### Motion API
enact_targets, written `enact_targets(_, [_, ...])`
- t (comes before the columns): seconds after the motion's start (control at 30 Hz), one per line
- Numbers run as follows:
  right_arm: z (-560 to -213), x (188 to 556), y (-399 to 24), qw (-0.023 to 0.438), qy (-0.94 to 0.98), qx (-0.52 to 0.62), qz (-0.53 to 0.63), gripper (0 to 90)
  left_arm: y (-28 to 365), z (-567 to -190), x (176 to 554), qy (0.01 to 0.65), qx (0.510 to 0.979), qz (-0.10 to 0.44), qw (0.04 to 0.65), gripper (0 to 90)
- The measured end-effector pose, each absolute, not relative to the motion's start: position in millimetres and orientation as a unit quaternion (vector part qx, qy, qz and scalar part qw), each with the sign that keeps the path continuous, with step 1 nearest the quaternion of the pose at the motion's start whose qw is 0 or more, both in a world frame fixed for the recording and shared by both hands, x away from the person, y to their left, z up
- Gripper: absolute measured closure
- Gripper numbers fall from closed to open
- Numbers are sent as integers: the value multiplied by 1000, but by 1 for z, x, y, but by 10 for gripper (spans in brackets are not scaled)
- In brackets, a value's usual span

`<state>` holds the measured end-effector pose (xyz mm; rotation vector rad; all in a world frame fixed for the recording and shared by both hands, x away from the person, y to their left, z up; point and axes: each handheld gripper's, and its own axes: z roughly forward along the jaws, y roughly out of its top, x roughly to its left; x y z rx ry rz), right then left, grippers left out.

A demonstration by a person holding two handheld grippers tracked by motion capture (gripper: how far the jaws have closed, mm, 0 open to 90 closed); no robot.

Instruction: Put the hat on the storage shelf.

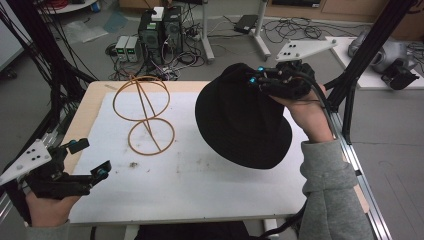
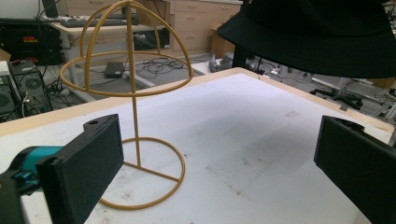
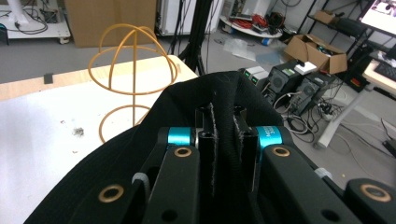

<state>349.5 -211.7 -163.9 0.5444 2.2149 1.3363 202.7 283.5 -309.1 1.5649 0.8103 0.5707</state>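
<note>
A black brimmed hat (image 1: 242, 122) hangs in the air over the right half of the table, tilted, with my right gripper (image 1: 256, 76) shut on a fold of its crown. In the right gripper view the jaws pinch the black fabric (image 3: 226, 135) between them. A yellow wire hat stand (image 1: 144, 114) with a dome top and ring base stands upright at the back left of the white mat, left of the hat. My left gripper (image 1: 91, 157) is open and empty near the table's front left edge. Its wide-apart pads (image 2: 88, 163) face the hat stand (image 2: 133, 93) and the hat (image 2: 322, 32) above.
A white mat (image 1: 200, 175) covers most of the wooden table (image 1: 90, 100). Black frame posts (image 1: 367, 55) rise at the right edge. Computers and cables (image 1: 160, 30) sit on the floor beyond the table's far edge. A second table with equipment (image 1: 395, 62) stands at the far right.
</note>
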Motion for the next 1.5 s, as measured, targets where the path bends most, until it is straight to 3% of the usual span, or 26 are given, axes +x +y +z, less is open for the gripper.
enact_targets(0.47, [-144,353,-192,258,807,162,507,839,291,-305,194,352,668,253,605,18])
enact_targets(1.5, [-108,399,-81,216,820,64,527,839,290,-313,172,358,676,252,593,18])
